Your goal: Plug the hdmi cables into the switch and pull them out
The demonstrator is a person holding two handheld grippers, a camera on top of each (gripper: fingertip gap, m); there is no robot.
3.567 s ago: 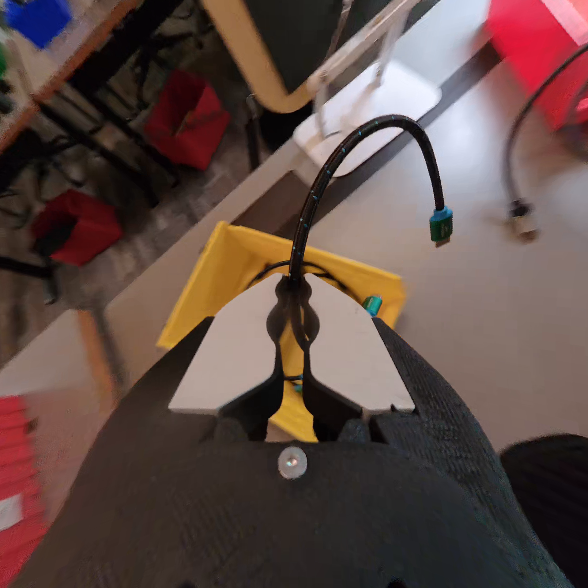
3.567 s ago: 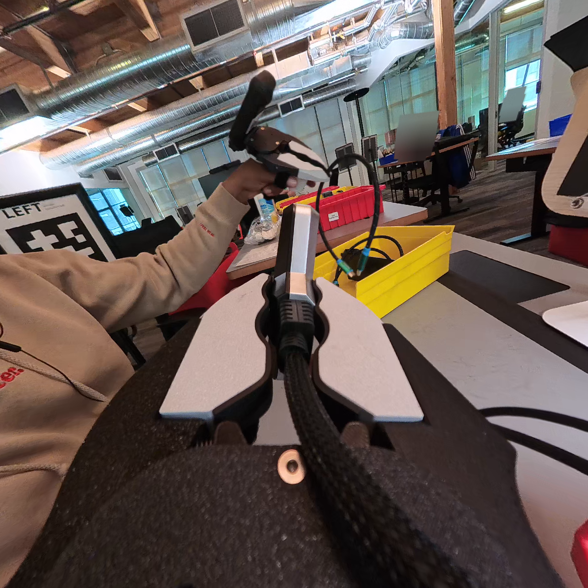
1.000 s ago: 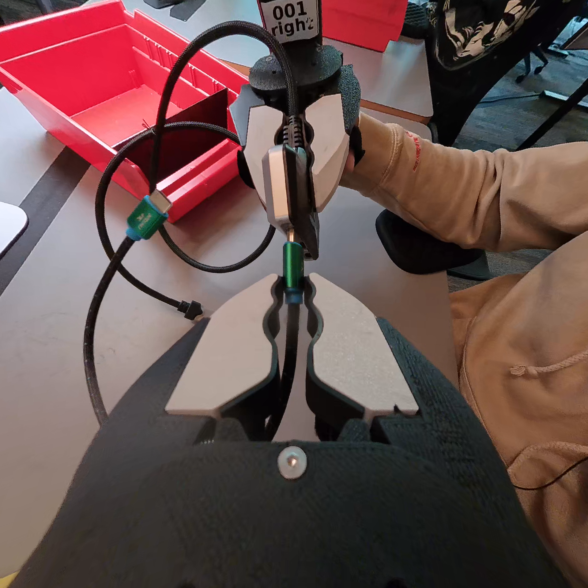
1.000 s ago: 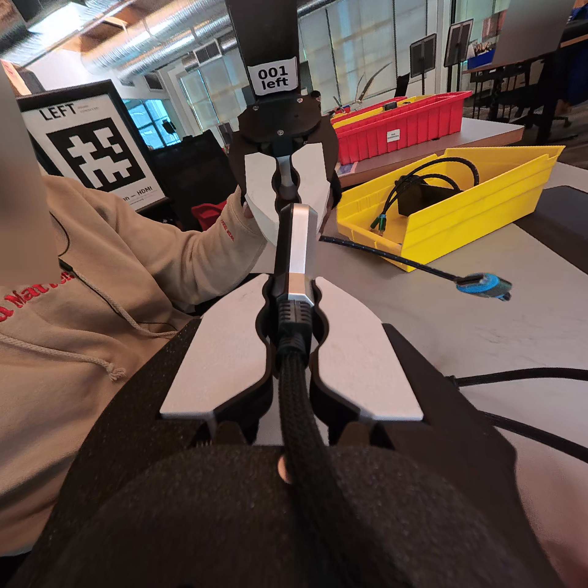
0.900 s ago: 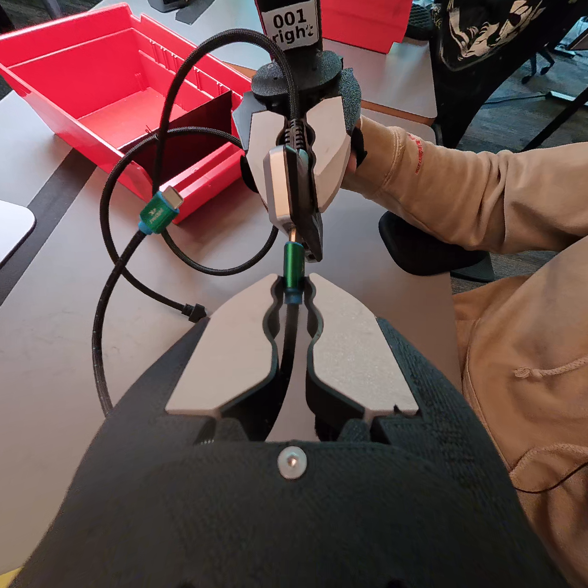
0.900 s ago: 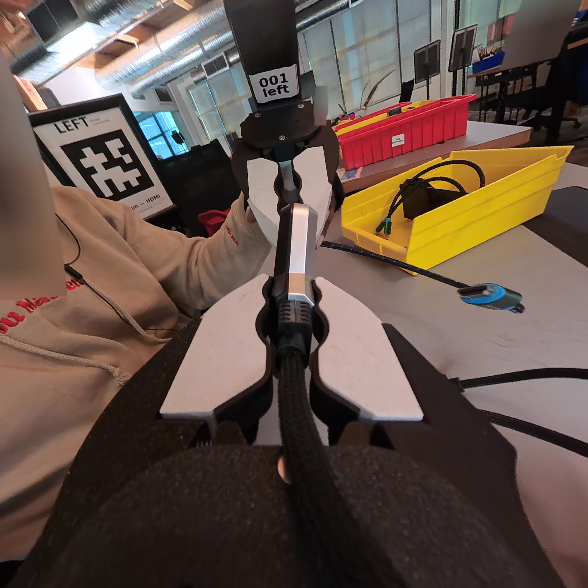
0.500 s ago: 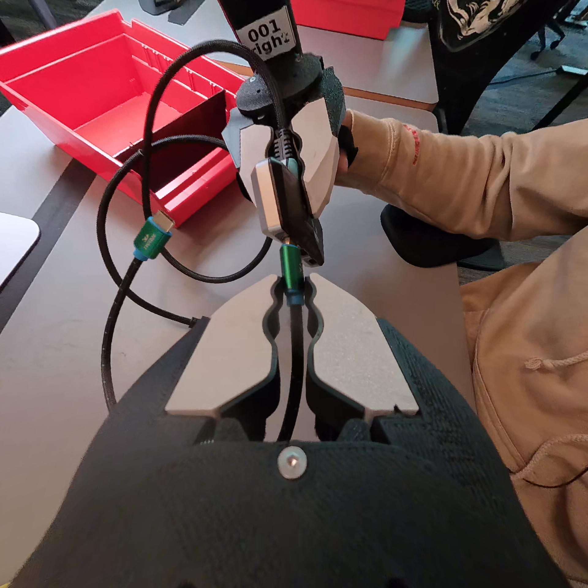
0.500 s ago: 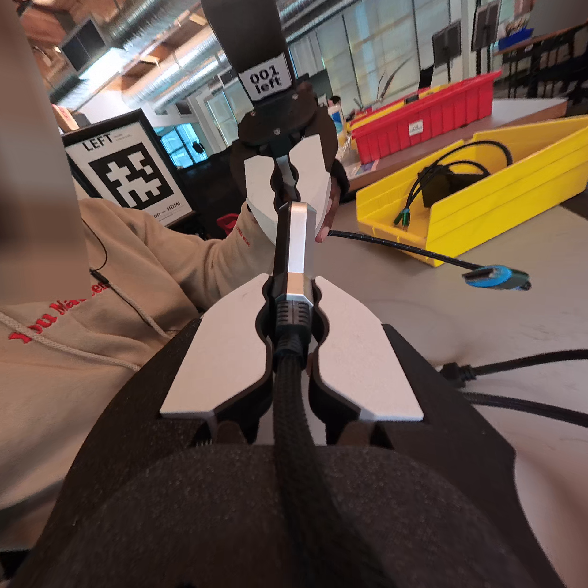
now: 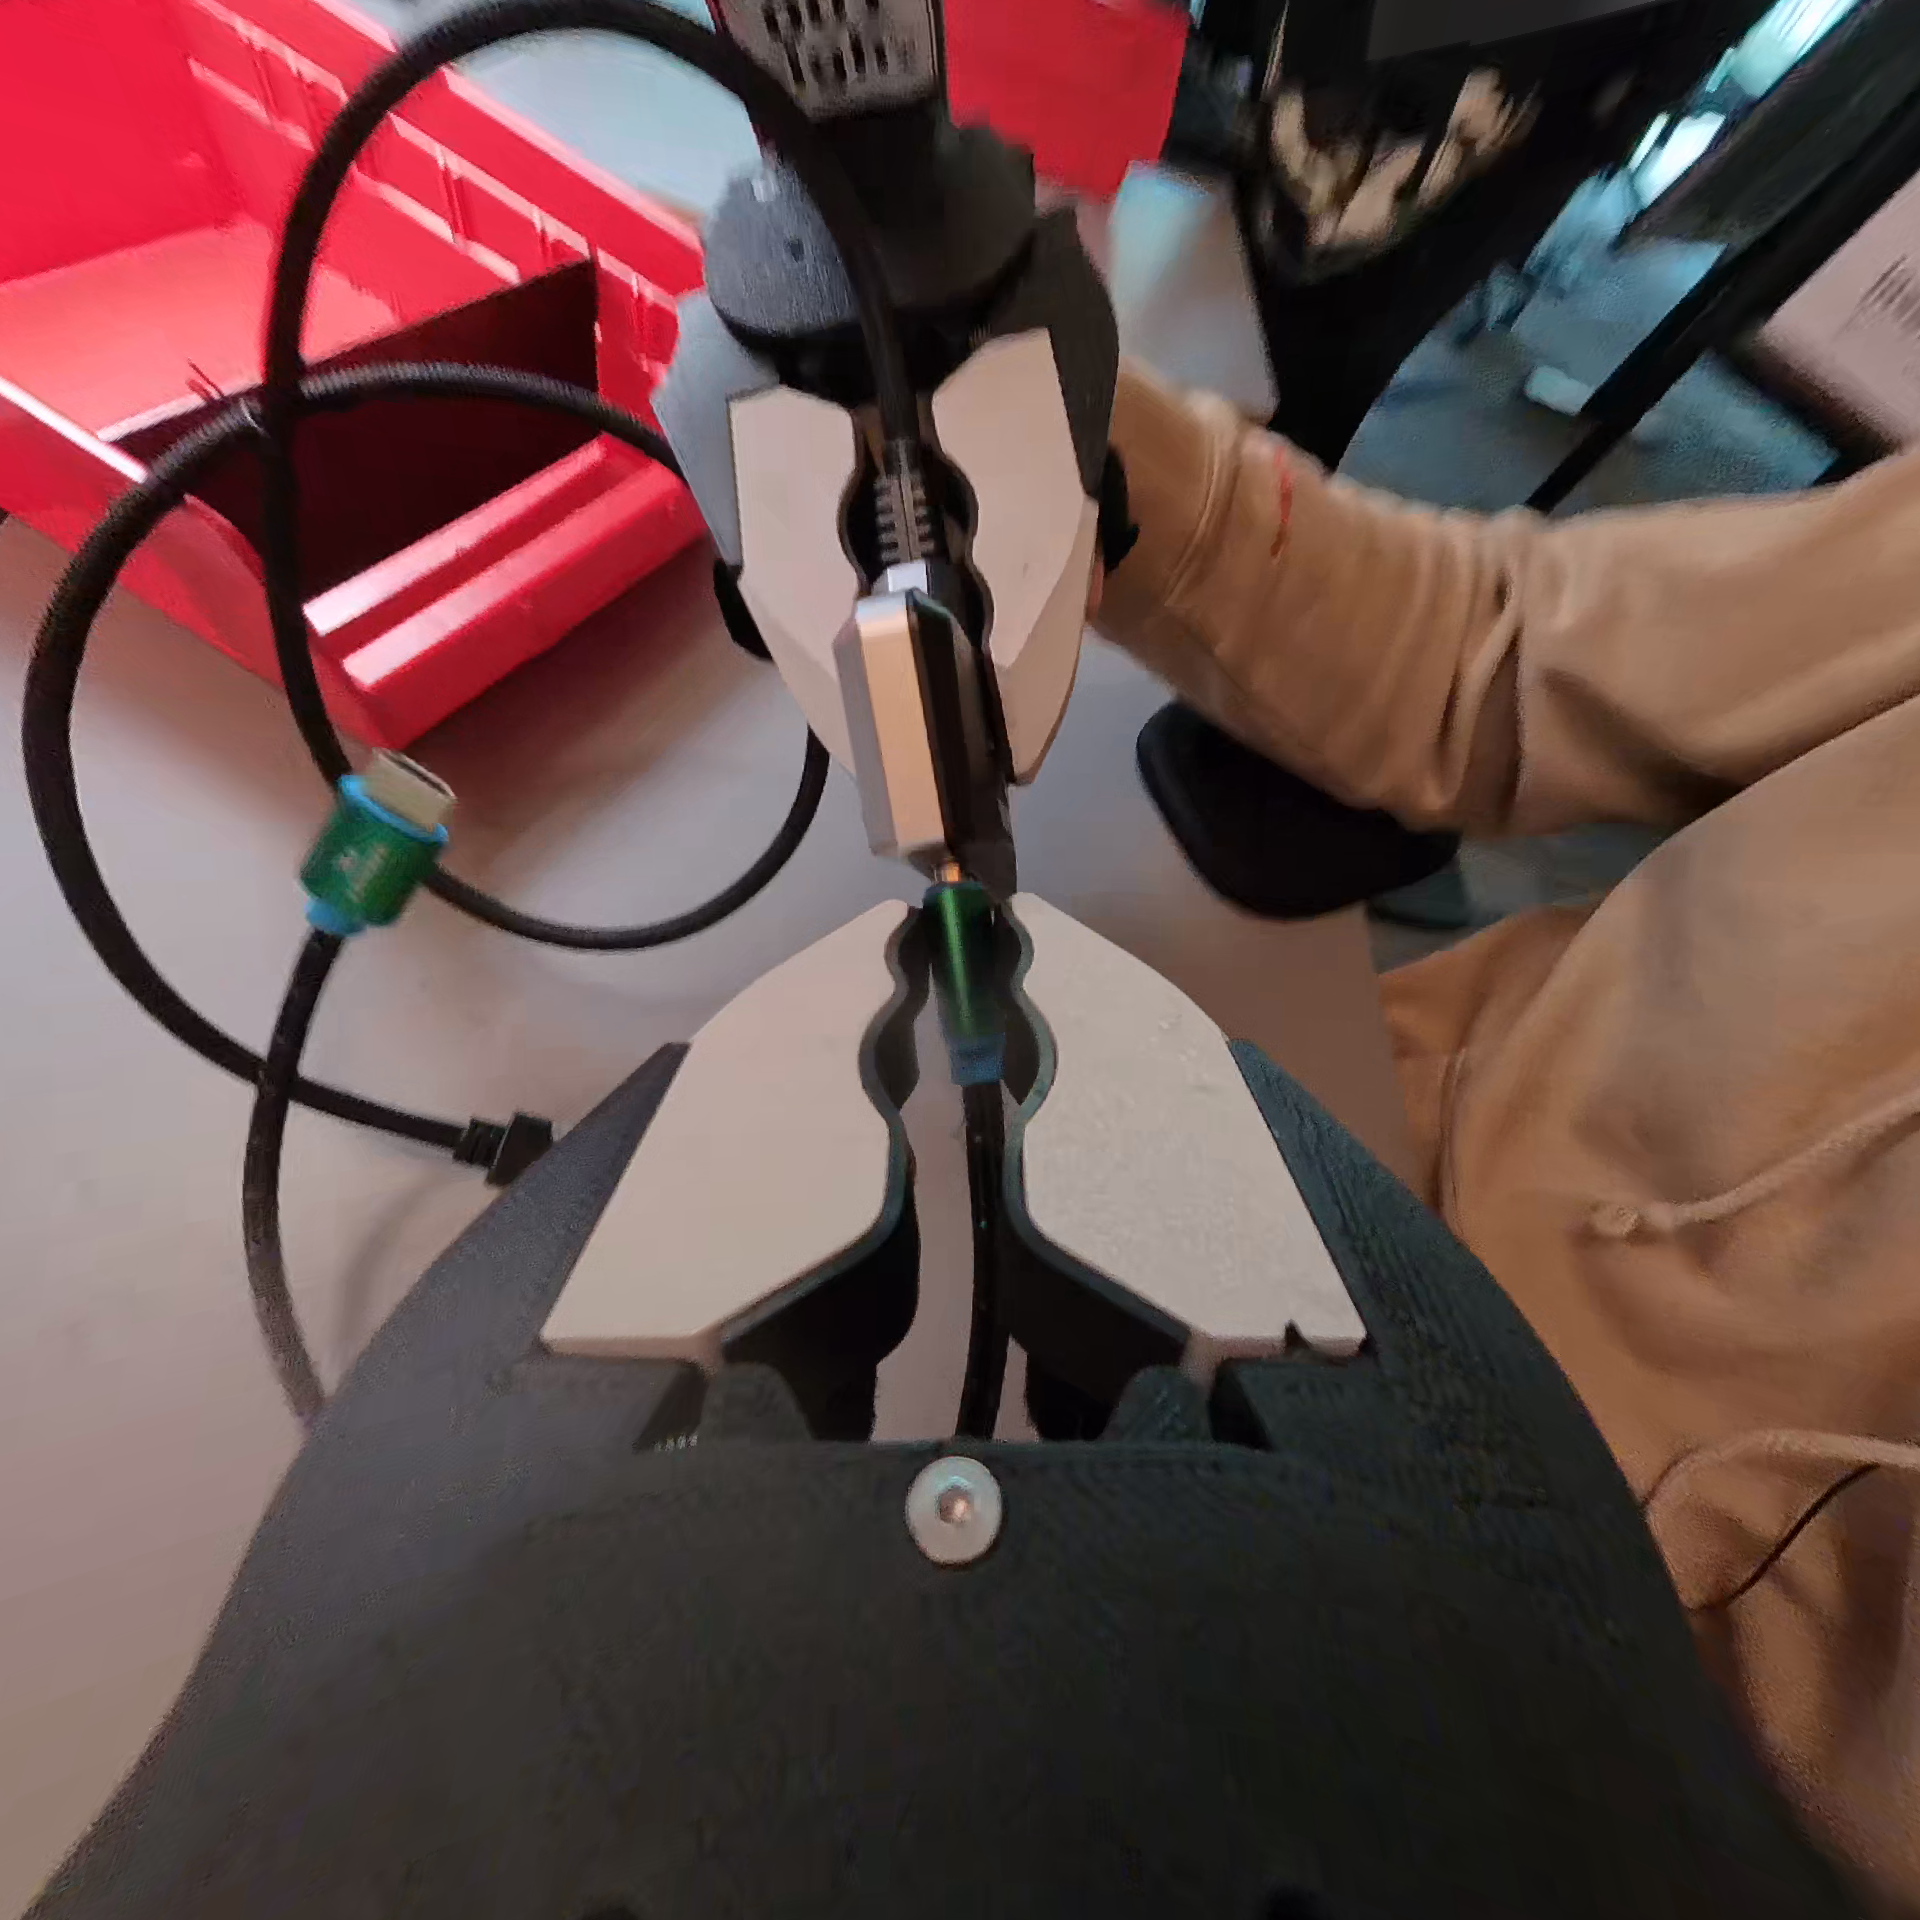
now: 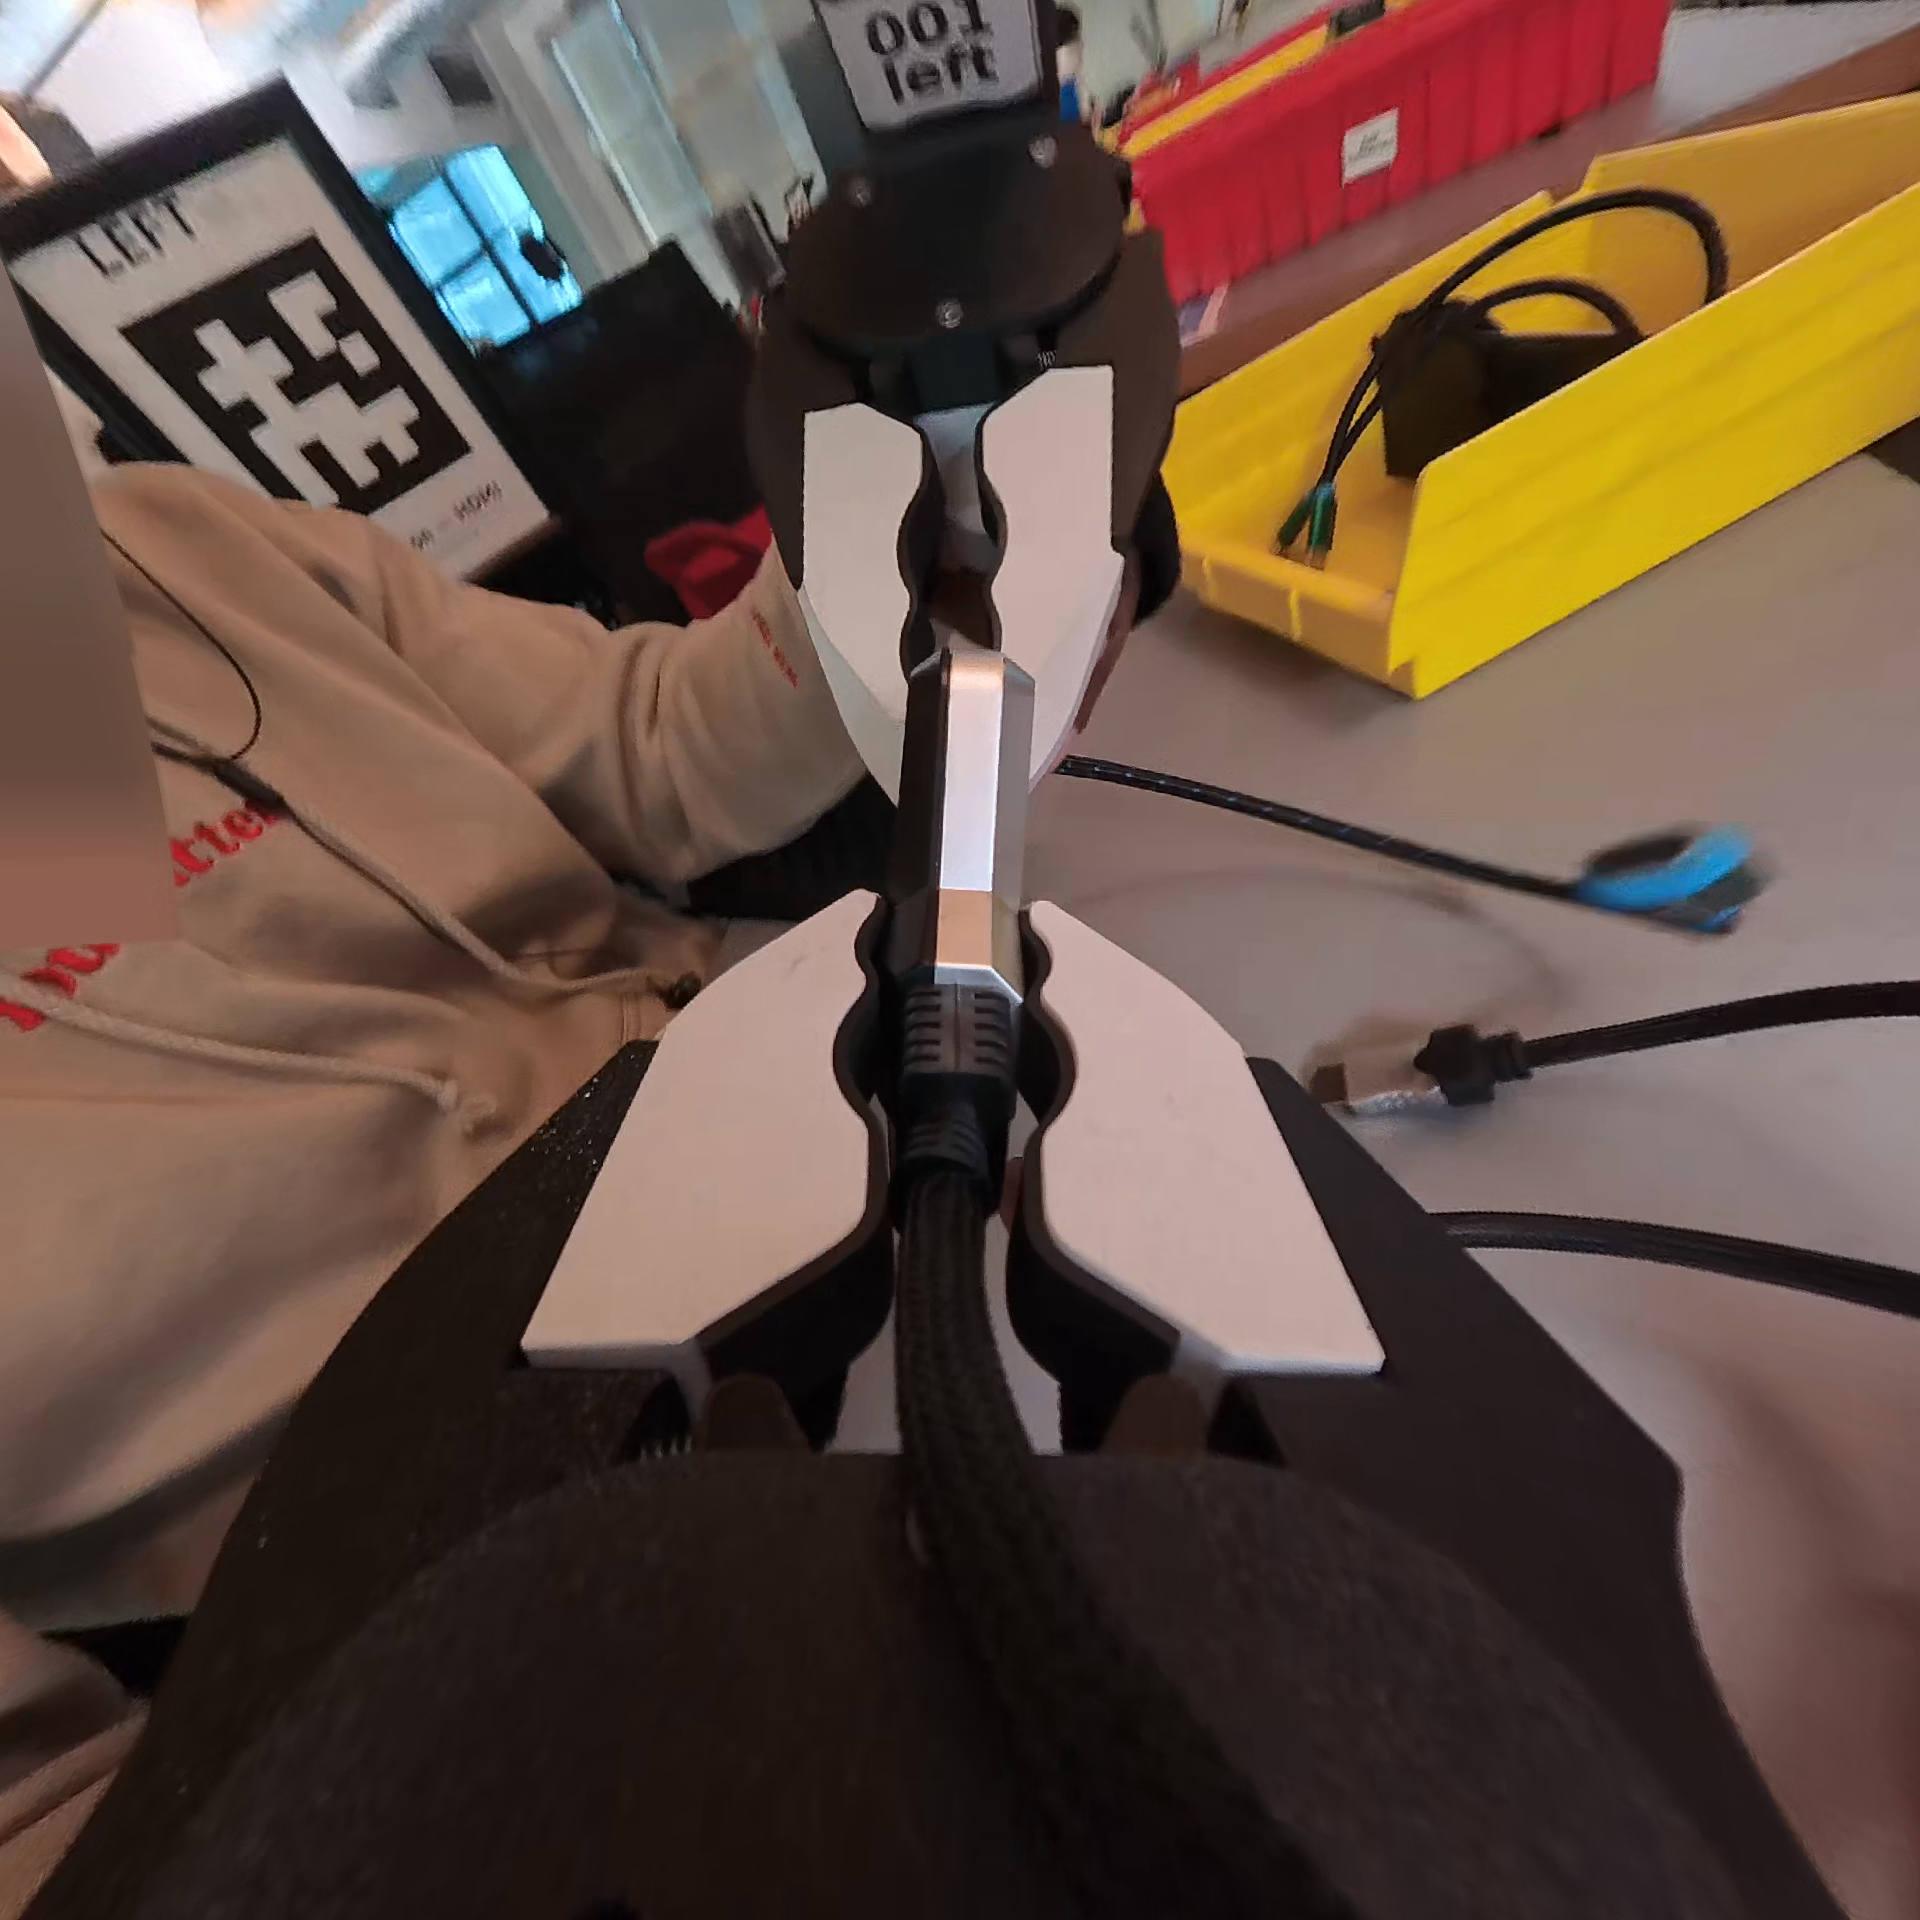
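Observation:
My left gripper point(image 9: 956, 920) is shut on the green shell of an HDMI plug point(image 9: 961, 977), whose black cable runs back between the fingers. My right gripper point(image 10: 956, 909) is shut on the silver and black switch point(image 10: 971, 790), with the switch's thick braided cable trailing back. The two grippers face each other above the table. In the left wrist view the plug's metal tip meets the near end of the switch point(image 9: 899, 727), and only a sliver of metal shows. The cable's other green plug point(image 9: 374, 847) hangs free at the left.
A red bin point(image 9: 447, 613) stands behind the cable loop. A yellow bin point(image 10: 1558, 499) with more cables stands at the right. A blue-ringed plug point(image 10: 1673, 878) and a small black plug point(image 10: 1465, 1060) lie on the grey table. The person's tan sleeve point(image 9: 1455, 623) is close by. Only a small space, under 4 cm, lies between the two pairs of fingers.
The two grippers have drawn closer together. The switch now lines up with the green plug, and less of the plug's metal tip shows. Both views are blurred by motion.

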